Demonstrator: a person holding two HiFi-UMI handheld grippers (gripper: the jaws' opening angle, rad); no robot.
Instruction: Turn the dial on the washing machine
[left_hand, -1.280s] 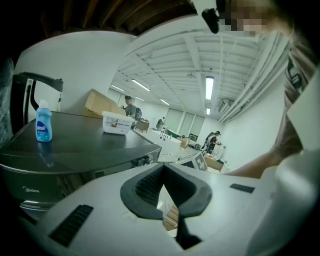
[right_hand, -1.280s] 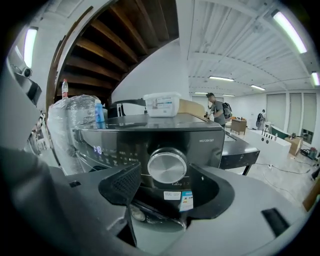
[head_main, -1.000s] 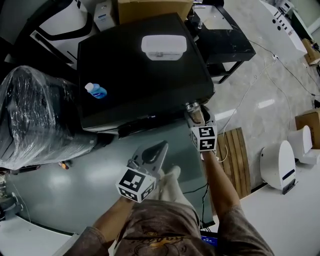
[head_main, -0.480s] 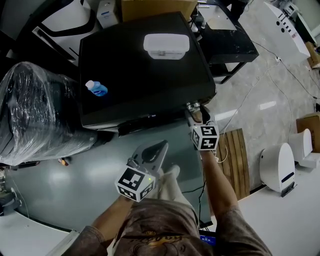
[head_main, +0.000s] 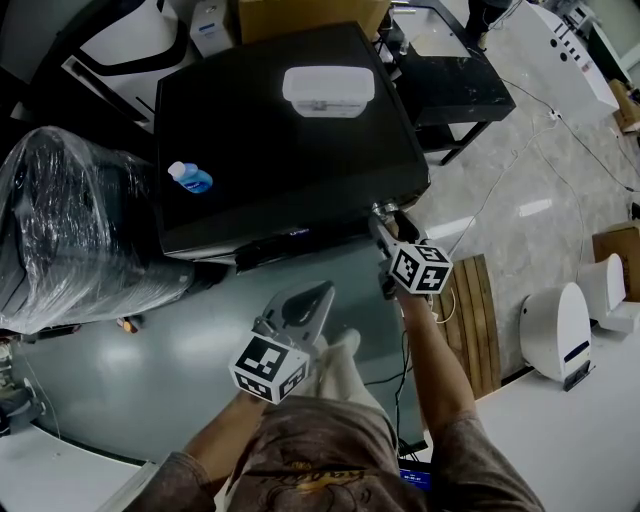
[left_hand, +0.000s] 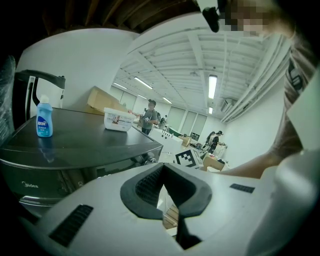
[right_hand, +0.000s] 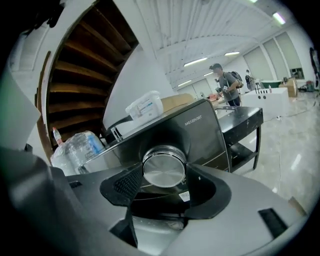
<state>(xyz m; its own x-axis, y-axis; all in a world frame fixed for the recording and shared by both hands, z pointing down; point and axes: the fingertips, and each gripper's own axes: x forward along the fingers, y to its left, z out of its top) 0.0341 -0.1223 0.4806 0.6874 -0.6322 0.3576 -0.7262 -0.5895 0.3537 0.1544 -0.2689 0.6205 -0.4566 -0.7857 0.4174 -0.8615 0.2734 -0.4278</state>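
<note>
Pinched between the jaws of the right gripper (right_hand: 165, 180) is the round metal dial (right_hand: 164, 167), with a pad touching each side. The dial is set at the front right corner of the dark washing machine (head_main: 280, 140). The left gripper (left_hand: 167, 207) is held low, well apart from the machine, its jaws pressed together on nothing. A blue bottle (head_main: 190, 179) and a white box (head_main: 328, 93) are seen on the machine's top.

Head view's pretty dim, the black washing machine (head_main: 280, 150) top just eats detail, while the glossy floor (head_main: 530, 208) throws pale glare streaks. Both gripper views are heavy fisheye with dark corners; ceiling strip lights (left_hand: 212, 86) blow out, and the dial (right_hand: 163, 169) has a soft sheen, sharp enough.
</note>
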